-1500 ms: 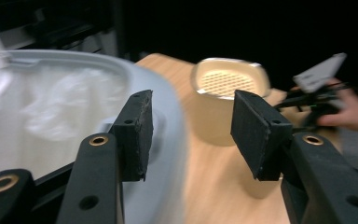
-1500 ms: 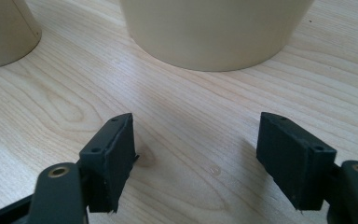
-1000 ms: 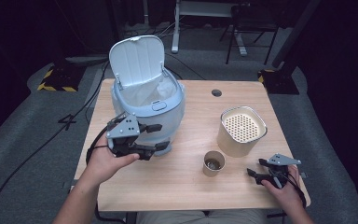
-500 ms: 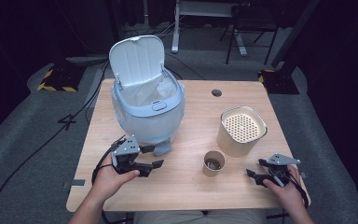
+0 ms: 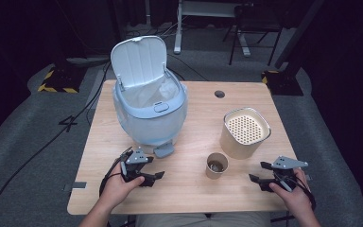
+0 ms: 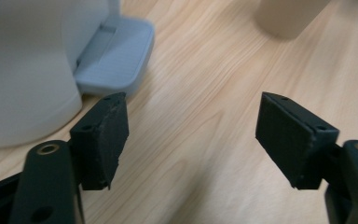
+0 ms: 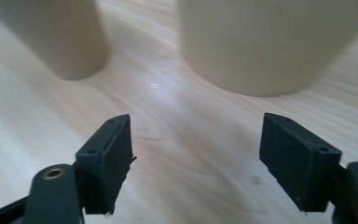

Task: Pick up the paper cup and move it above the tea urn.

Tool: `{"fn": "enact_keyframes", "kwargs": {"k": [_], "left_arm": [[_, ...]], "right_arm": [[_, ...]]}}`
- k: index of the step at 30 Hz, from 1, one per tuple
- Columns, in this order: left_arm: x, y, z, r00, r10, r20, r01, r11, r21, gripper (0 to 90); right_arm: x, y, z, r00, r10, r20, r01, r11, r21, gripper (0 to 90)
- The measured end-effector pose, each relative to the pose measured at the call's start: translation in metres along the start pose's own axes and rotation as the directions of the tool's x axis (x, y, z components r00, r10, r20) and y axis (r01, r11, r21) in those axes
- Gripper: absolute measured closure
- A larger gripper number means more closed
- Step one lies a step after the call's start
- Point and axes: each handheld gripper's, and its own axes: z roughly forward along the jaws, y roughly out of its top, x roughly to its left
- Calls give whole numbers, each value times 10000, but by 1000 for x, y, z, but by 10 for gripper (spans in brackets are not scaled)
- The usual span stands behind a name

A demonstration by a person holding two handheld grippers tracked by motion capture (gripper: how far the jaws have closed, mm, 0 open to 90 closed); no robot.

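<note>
Left gripper (image 5: 154, 170): held low over the near left part of the table in my left hand (image 5: 118, 183), jaws apart with nothing between them; they have just been opening further.
Left gripper's own view: both black pads (image 6: 103, 137) stand wide over bare wood, and the bin's pedal lies just ahead of the left pad.
Right gripper (image 5: 261, 174): in my right hand (image 5: 294, 195) at the near right corner, jaws apart and empty, pointing toward the middle of the table; they too have just been opening a little.
Right gripper's own view: pads (image 7: 109, 161) spread over bare wood, the small cup ahead to the left and the larger container ahead to the right, both well clear of the jaws.
Pedal (image 5: 163, 150): pale blue-grey, sticking out at the foot of the bin, near my left gripper but not touching it.
Bin (image 5: 151, 118): pale blue, on the far left part of the table, lid (image 5: 138, 60) standing open and a white liner inside.
Small cup (image 5: 216, 165): tan, upright, near the middle front, between my two grippers.
Container (image 5: 244, 133): tan, with a perforated top, just behind and right of the cup.
Table (image 5: 203, 113): light wood, with a round hole near the far edge.
</note>
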Motion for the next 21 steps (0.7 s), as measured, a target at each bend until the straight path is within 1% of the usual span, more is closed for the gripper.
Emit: {"fn": "enact_keyframes", "kwargs": {"k": [1, 2, 4, 6, 8, 9, 10, 11, 12, 13, 14, 15, 17, 21], "left_arm": [[1, -1, 2, 9998, 95, -154, -94, 9999, 95, 251], [2, -3, 3, 9994, 191, -277, -184, 9995, 265, 247], [3, -6, 6, 9991, 158, -405, -142, 9991, 412, 245], [4, -9, 8, 9989, 96, -459, -74, 9988, 486, 243], [2, -12, 9, 9977, 167, -660, -115, 9969, 784, 229], [2, -15, 9, 9960, 306, -845, -231, 9958, 883, 223], [1, -17, 9, 9956, 258, -901, -174, 9956, 926, 223], [1, -18, 8, 9951, 342, -932, -260, 9958, 882, 220], [1, -19, 8, 9947, 230, -999, -147, 9964, 836, 220], [1, -19, 7, 9944, 211, -1038, -121, 9962, 862, 219], [1, -20, 7, 9935, 259, -1112, -162, 9960, 880, 217], [1, -20, 7, 9930, 193, -1165, -91, 9961, 875, 217], [0, -20, 7, 9912, 426, -1255, -305, 9948, 970, 207], [1, -20, 7, 9916, 424, -1220, -303, 9946, 988, 197]], "right_arm": [[3, 2, 0, 9998, 36, -201, -36, 10000, -24, 259], [5, 3, -1, 9996, 39, -288, -42, 10000, -70, 259], [11, 6, -1, 9989, -33, -459, 24, 9998, -199, 248], [18, 11, 0, 9979, -164, -625, 146, 9995, -288, 232], [24, 16, 1, 9964, -380, -757, 351, 9986, -390, 222], [27, 18, 2, 9956, -476, -802, 443, 9981, -421, 217], [30, 21, 4, 9941, -619, -891, 584, 9974, -411, 208], [33, 24, 7, 9928, -662, -996, 626, 9973, -389, 201], [35, 26, 10, 9909, -730, -1129, 690, 9968, -394, 191], [38, 29, 14, 9899, -761, -1199, 723, 9968, -353, 182], [40, 31, 17, 9894, -839, -1184, 806, 9962, -329, 180], [43, 34, 20, 9890, -876, -1189, 843, 9959, -325, 180], [47, 38, 26, 9878, -909, -1266, 874, 9956, -335, 180], [58, 41, 37, 9830, -1016, -1526, 996, 9948, -210, 178]]}}
